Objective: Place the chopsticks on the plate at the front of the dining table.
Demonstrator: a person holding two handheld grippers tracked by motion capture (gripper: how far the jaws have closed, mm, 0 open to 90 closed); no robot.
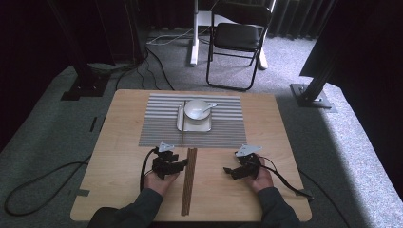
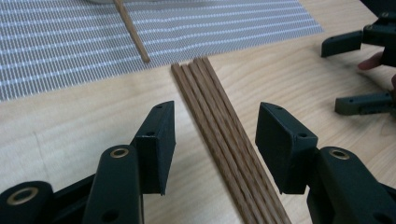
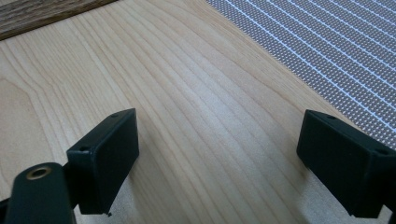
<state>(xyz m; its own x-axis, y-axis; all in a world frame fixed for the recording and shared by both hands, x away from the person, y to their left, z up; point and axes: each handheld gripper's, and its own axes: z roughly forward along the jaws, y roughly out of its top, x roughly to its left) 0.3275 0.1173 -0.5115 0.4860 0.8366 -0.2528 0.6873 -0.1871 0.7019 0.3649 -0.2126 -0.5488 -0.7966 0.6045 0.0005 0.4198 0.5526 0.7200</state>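
A bundle of several brown wooden chopsticks point(image 1: 189, 180) lies lengthwise at the middle front of the wooden table point(image 1: 119, 166). My left gripper point(image 1: 183, 164) hovers at the bundle's left side. In the left gripper view its jaws point(image 2: 215, 116) stand open, one on each side of the chopsticks point(image 2: 219, 121), without touching them. My right gripper point(image 1: 229, 172) is open to the right of the bundle, with bare wood between its jaws point(image 3: 219, 126). A single chopstick point(image 1: 183, 121) rests on the striped placemat point(image 1: 157, 128), beside a white bowl point(image 1: 197, 109).
The bowl holds a spoon point(image 1: 209, 107) and stands on a square plate point(image 1: 202, 127) in the middle of the placemat. My right gripper point(image 2: 348, 72) shows at the far right of the left gripper view. Beyond the table stands a folding chair point(image 1: 237, 38).
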